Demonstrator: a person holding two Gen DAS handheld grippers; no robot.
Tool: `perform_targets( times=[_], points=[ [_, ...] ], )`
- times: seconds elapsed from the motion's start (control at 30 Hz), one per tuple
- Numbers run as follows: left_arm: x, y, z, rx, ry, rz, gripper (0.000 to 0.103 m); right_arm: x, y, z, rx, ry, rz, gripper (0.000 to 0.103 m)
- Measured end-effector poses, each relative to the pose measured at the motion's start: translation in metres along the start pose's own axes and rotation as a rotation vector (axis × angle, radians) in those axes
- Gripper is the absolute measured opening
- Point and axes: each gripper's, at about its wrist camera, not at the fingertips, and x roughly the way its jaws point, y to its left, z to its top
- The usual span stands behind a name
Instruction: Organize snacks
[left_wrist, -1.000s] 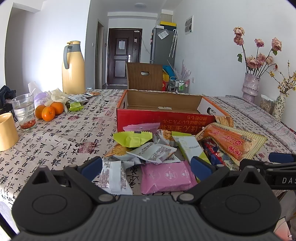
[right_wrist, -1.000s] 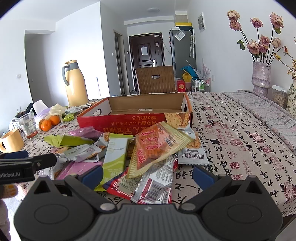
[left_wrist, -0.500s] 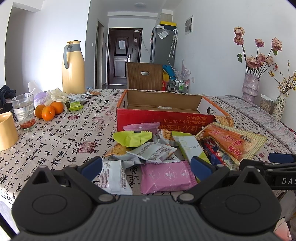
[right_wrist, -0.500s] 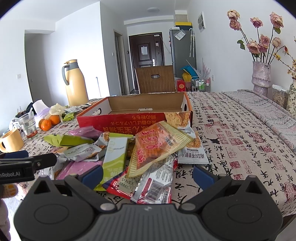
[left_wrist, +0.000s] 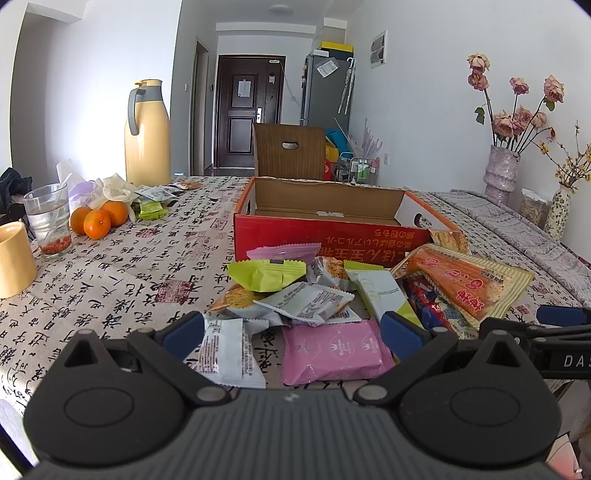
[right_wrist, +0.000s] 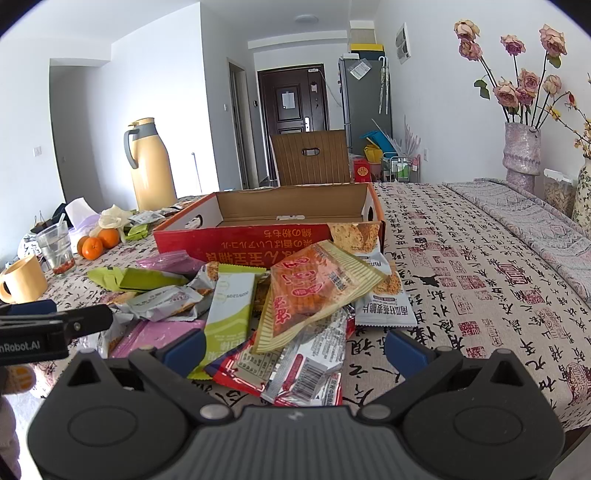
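Note:
A pile of snack packets lies on the table in front of an open red cardboard box (left_wrist: 332, 236) (right_wrist: 258, 242). The pile holds a pink packet (left_wrist: 334, 350), a white packet (left_wrist: 229, 354), a lime-green packet (left_wrist: 266, 273) and a big orange packet (left_wrist: 465, 284) (right_wrist: 317, 291). My left gripper (left_wrist: 291, 336) is open and empty, just short of the pink and white packets. My right gripper (right_wrist: 295, 349) is open and empty, just short of a red and silver packet (right_wrist: 295, 369). The box looks empty inside.
At the left stand a yellow mug (left_wrist: 13, 260), a glass (left_wrist: 48, 218), oranges (left_wrist: 98, 221) and a tall yellow thermos (left_wrist: 147, 134). Vases of dried flowers (right_wrist: 522, 155) stand at the far right. A chair back (left_wrist: 290, 151) rises behind the table.

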Motion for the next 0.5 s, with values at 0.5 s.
perform_targets(
  times=[0.5],
  points=[
    [0.0006,0.0019,-0.0014,-0.001,0.001,-0.001,0.103,-0.0009,-0.0001,-0.0014,-0.005,-0.007,-0.008,0.103]
  ],
)
